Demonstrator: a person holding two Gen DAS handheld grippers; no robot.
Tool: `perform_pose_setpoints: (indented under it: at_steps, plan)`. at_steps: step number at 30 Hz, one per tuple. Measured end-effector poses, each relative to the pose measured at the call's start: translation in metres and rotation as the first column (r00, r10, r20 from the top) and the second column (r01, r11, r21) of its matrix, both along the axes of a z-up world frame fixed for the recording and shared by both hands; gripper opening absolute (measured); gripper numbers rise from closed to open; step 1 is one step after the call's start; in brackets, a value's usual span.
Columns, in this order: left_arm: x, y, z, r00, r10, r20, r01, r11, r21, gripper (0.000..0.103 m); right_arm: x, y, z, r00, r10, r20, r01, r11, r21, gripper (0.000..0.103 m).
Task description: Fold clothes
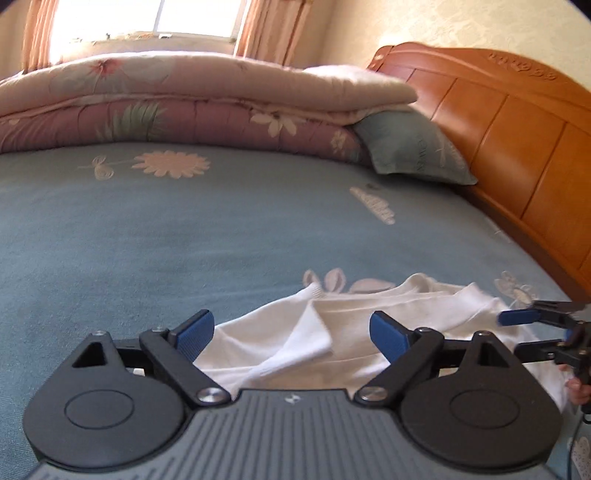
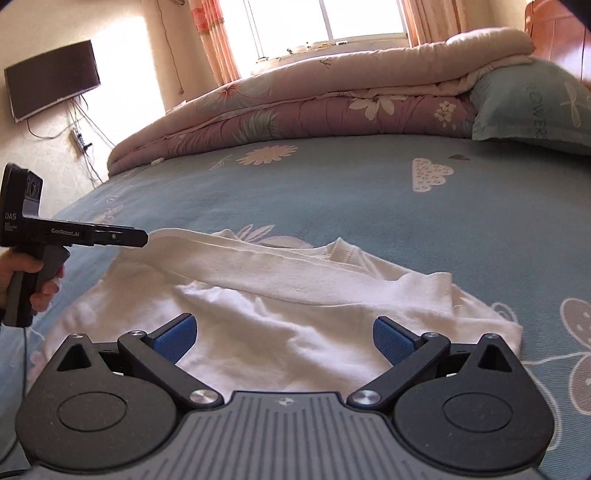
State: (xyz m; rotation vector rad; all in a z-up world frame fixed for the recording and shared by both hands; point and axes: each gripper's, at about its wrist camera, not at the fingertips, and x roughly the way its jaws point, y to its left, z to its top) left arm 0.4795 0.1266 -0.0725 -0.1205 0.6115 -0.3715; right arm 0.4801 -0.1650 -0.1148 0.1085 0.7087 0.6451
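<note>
Sunlit from a curtained window [image 2: 325,18], the bedroom holds a wide bed under a blue-grey sheet printed with pale flowers [image 1: 184,229], where our work lies. Along the far side we see a folded pink floral quilt [image 1: 177,110] with a grey-green pillow [image 1: 410,147] tucked under its end, next to the orange wooden headboard [image 1: 517,122]. A dark flat screen [image 2: 51,79] hangs on the wall in the right wrist view.

Our task's thing, a rumpled white knit garment with a ribbed neckline [image 2: 280,295], lies on the near part of the sheet, partly doubled over itself with a long folded edge running across it.

Our left tongs [image 1: 291,334] hang just above the garment's near edge, blue pads spread wide, nothing between them but cloth lying below. Our right tongs [image 2: 282,338] are likewise spread wide over the garment and pinch nothing. In the right wrist view a hand [image 2: 26,277] grips the handle of the left tool, whose tip reaches the garment's left corner.
</note>
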Motion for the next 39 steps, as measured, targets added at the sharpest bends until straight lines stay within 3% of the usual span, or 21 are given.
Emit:
perform_pose_setpoints:
  at_steps: [3,7,10,12,13,14,17,19,22,26,31,34,39]
  plan:
    - [-0.016,-0.013,0.01,0.991,-0.127,0.037,0.129,0.991,-0.042,0.091,0.024,0.003,-0.013,0.998,-0.029,-0.047,0.028,0.999,-0.015,0.103]
    - [-0.009,-0.041,-0.006,0.951,-0.309,-0.031,0.307,0.95,-0.046,0.094,0.049,-0.013,-0.019,0.982,-0.17,-0.084,0.177,0.981,0.074,0.103]
    - [0.015,-0.039,-0.034,0.98,-0.149,-0.133,0.157,0.986,0.051,0.093,0.042,-0.017,-0.006,0.974,-0.218,-0.056,0.223,0.97,0.099,0.103]
    - [0.025,-0.019,-0.045,0.987,0.003,-0.158,0.006,0.999,0.052,0.09,0.031,-0.018,-0.001,0.98,-0.194,-0.045,0.197,0.977,0.08,0.103]
    - [0.026,-0.009,-0.046,0.986,0.035,-0.163,-0.034,0.999,0.011,0.09,0.024,-0.018,0.001,0.982,-0.185,-0.035,0.186,0.981,0.059,0.103]
    - [0.02,-0.006,-0.042,0.988,0.013,-0.153,-0.017,1.0,-0.026,0.091,0.015,-0.018,0.002,0.986,-0.166,-0.016,0.166,0.986,0.031,0.103]
    - [-0.005,-0.014,-0.028,0.99,-0.101,-0.097,0.099,0.995,-0.028,0.092,-0.011,-0.019,0.003,0.995,-0.091,0.031,0.093,0.994,-0.052,0.103]
    - [-0.023,-0.024,-0.026,0.976,-0.199,-0.088,0.199,0.98,-0.007,0.092,-0.026,-0.017,-0.006,0.998,-0.042,0.037,0.046,0.993,-0.111,0.103]
    - [-0.041,-0.027,-0.042,0.963,-0.189,-0.193,0.2,0.979,0.038,0.091,-0.047,-0.021,-0.024,0.998,-0.026,0.056,0.037,0.979,-0.203,0.103]
    - [-0.068,-0.023,-0.036,0.966,-0.206,-0.155,0.218,0.974,0.066,0.092,-0.074,-0.032,-0.022,0.994,-0.012,0.112,0.044,0.957,-0.287,0.103]
    - [-0.084,-0.03,-0.026,0.966,-0.216,-0.145,0.231,0.968,0.095,0.093,-0.083,-0.026,0.002,0.993,-0.01,0.12,0.031,0.984,-0.173,0.103]
    - [-0.09,-0.03,-0.042,0.958,-0.176,-0.227,0.209,0.969,0.129,0.092,-0.088,-0.012,-0.01,0.997,0.02,0.075,-0.004,0.977,-0.215,0.103]
    - [-0.117,-0.018,-0.032,0.955,-0.159,-0.25,0.197,0.971,0.136,0.092,-0.111,-0.039,-0.021,0.999,-0.01,0.03,0.017,0.973,-0.231,0.103]
